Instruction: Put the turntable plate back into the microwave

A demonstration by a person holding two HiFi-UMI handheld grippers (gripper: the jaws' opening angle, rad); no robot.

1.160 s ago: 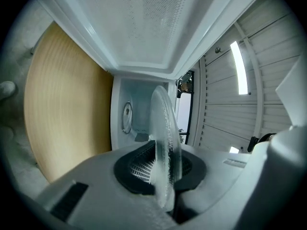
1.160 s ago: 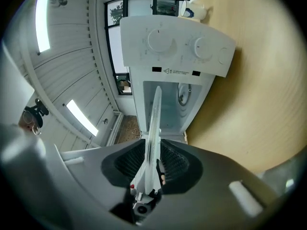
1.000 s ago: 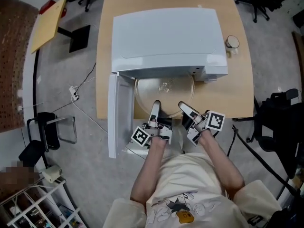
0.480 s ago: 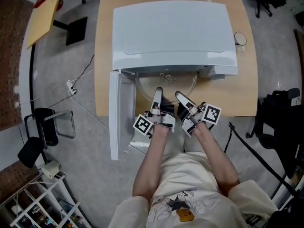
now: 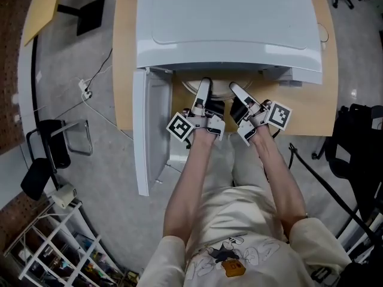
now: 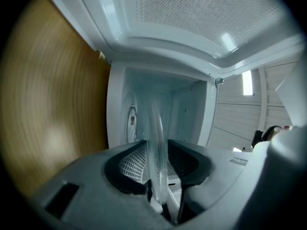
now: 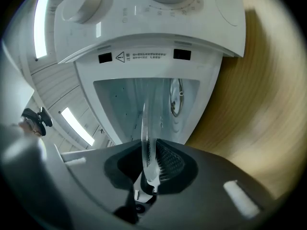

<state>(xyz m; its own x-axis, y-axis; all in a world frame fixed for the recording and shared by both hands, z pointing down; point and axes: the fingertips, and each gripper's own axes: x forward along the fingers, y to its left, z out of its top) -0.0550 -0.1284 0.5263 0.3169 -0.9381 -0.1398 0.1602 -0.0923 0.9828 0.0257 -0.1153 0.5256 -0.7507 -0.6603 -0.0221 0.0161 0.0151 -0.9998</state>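
Both grippers reach level into the open front of the microwave (image 5: 227, 23), with the glass turntable plate (image 6: 156, 143) edge-on straight ahead, mostly inside the cavity. The jaws of the left gripper (image 5: 204, 85) are spreading off its rim. The right gripper (image 5: 235, 88) pinches the rim, its jaws just starting to open. The microwave sits on a wooden table (image 5: 124, 70) above a grey floor (image 5: 90, 178).

A light wooden surface (image 5: 124, 70) carries the white microwave (image 5: 227, 23), which covers most of it. Bare wood shows as a narrow strip along the microwave's left side, a wider strip on its right and a band in front. The microwave's door (image 5: 148, 136) stands open, swung out past the surface's front edge over the grey floor (image 5: 66, 46).
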